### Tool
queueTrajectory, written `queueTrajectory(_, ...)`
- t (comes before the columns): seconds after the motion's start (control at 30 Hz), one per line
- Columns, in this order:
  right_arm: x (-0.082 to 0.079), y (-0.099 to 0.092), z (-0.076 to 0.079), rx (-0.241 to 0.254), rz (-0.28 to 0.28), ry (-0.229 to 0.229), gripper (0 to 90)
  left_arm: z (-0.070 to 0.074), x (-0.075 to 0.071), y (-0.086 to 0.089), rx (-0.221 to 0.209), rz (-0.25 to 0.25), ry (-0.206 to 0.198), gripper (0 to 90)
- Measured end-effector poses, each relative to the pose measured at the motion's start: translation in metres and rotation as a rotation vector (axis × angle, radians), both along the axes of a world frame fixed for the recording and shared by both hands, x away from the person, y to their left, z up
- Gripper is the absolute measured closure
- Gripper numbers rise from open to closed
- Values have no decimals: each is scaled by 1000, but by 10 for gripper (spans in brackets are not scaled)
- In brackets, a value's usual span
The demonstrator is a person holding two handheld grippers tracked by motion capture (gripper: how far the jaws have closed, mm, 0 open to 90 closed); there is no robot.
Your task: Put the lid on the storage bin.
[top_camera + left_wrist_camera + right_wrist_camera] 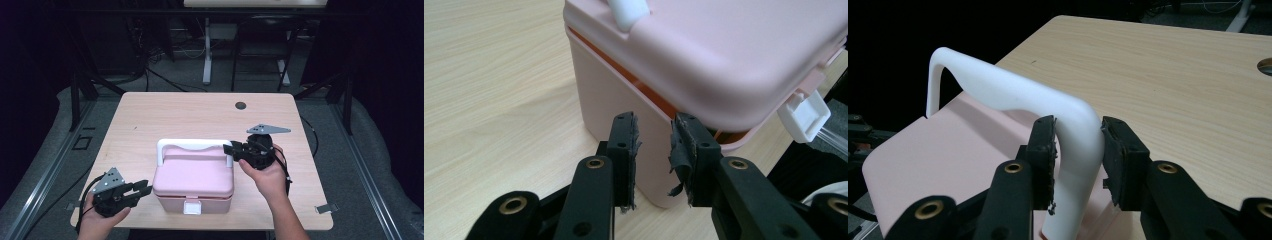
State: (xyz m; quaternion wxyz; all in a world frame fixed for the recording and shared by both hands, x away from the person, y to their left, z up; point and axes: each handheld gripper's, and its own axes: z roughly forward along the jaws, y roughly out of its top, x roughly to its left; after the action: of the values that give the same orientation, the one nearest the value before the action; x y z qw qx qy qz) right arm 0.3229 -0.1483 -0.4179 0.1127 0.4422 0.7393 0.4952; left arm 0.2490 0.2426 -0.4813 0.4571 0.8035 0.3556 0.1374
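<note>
White handle [1013, 95] upright between right tool [1078, 145] pads, pink box lid [948, 160], wooden table [1173, 85]

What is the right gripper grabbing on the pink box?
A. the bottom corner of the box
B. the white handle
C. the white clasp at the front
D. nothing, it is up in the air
B: in the right gripper view the right gripper has its jaws on either side of the upright end of the white handle, above the lid of the pink box.

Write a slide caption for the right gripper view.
Right claw straddles the upright white handle of a pink box on a wooden table.
</note>
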Motion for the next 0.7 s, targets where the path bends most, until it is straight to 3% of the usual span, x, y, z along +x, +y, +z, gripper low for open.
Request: queueTrajectory(0.7,-2,-4,4,15,-24,-37,638,-2,2,2,-9,15,0,682)
